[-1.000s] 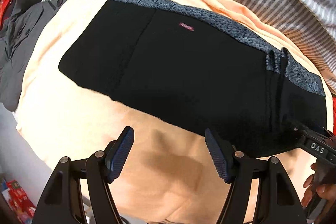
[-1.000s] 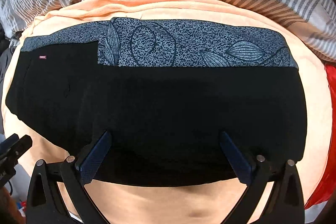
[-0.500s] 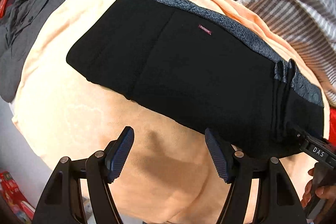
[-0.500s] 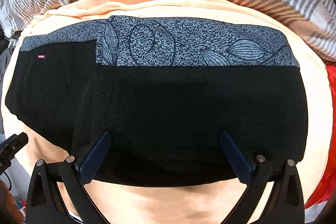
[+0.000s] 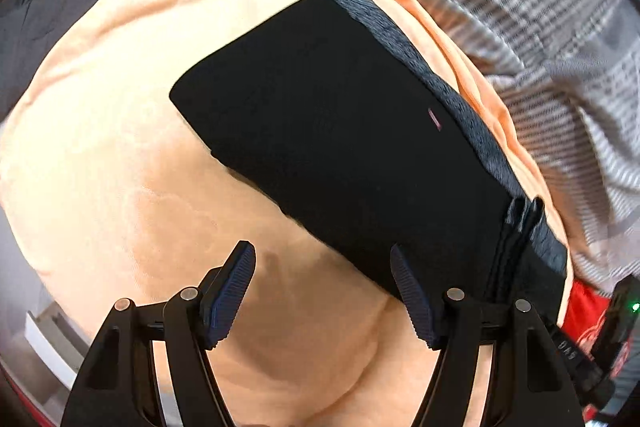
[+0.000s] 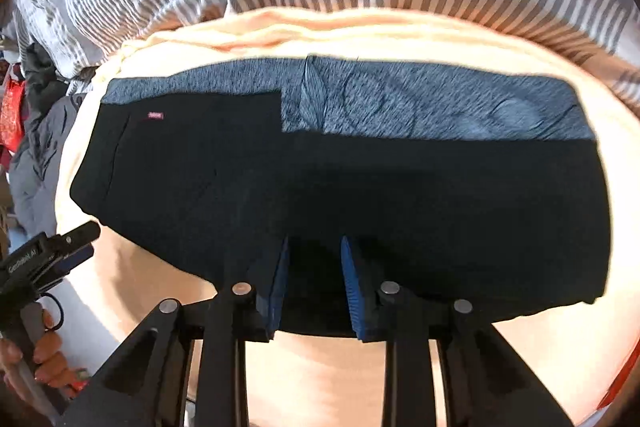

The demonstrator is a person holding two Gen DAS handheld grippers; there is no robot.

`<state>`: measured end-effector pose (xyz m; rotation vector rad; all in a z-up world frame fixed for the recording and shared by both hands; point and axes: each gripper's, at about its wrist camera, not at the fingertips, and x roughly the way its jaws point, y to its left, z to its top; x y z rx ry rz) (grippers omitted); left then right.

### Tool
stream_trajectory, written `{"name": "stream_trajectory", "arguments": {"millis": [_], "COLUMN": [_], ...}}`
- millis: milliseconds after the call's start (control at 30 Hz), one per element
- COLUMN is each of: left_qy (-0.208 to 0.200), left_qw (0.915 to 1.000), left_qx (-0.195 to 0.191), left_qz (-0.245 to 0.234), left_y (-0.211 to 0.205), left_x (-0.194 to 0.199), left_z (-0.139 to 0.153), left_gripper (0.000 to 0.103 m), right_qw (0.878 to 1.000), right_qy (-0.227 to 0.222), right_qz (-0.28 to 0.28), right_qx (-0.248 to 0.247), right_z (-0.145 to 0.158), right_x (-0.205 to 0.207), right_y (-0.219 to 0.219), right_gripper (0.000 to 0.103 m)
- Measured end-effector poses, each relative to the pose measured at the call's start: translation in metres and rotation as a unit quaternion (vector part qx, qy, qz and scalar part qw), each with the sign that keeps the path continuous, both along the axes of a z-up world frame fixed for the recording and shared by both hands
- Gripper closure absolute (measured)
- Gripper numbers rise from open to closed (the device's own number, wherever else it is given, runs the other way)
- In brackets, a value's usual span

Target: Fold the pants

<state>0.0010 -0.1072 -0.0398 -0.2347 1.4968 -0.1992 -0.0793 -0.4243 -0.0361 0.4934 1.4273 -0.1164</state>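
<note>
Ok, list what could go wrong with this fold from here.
1. The right hand-held gripper has its fingers narrowed over the near edge of the black pants; it may pinch only the top layer, so the stack could split when lifted.
2. The left hand-held gripper is open over the peach sheet, so that end is unheld and may sag.

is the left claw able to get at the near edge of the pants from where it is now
Probably yes. The left claw is open over bare peach sheet, with the near edge of the black pants just ahead of its right finger. Nothing lies between them; the right claw works farther along.
</note>
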Motion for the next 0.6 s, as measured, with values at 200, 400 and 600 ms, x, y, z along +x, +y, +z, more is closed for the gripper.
{"name": "stream_trajectory", "arguments": {"millis": [200,400,600], "left_qy": [0.012,0.028,0.026], "left_qw": [0.9997,0.9970,0.9923], "left_qx": [-0.012,-0.052,-0.099], "left_qz": [0.019,0.050,0.069], "left_y": [0.009,0.017,0.014], "left_x": [0.003,0.013,0.023], "left_z": [-0.011,-0.027,-0.039], "left_gripper": [0.032,0.032,0.022], "right_qw": [1.000,0.999,0.999], "right_qy": [0.005,0.007,0.007], "right_qz": [0.020,0.033,0.032], "right_qx": [-0.014,-0.034,-0.029], "right_z": [-0.003,-0.004,-0.010], "right_x": [0.003,-0.002,-0.003], "right_y": [0.007,0.012,0.012], "right_gripper": [0.046,0.031,0.029]}}
